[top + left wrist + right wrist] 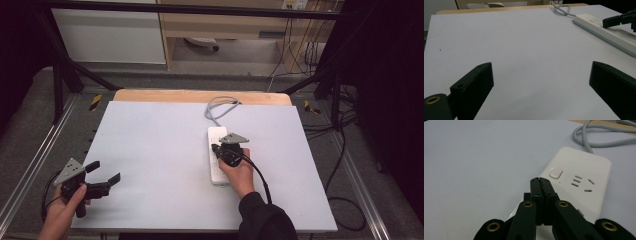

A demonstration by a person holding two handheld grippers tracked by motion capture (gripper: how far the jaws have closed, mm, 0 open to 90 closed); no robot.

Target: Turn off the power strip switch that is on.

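Note:
A white power strip (217, 155) lies lengthwise on the white table top, right of centre, its grey cable (218, 106) looping toward the far edge. In the right gripper view the strip (584, 177) shows a square button (555, 172) and socket holes. My right gripper (539, 180) hovers over the strip just short of the button, jaws pressed together with nothing between them; from above the right gripper (216, 148) sits over the strip's middle. My left gripper (106, 175) rests at the table's near left corner, jaws wide apart and empty. The strip (609, 32) lies far right in its view.
The white board (165, 150) lies on a wooden table (200, 96) inside a black frame. Cables (345, 150) trail on the grey floor to the right. A cabinet (215, 25) stands behind the table.

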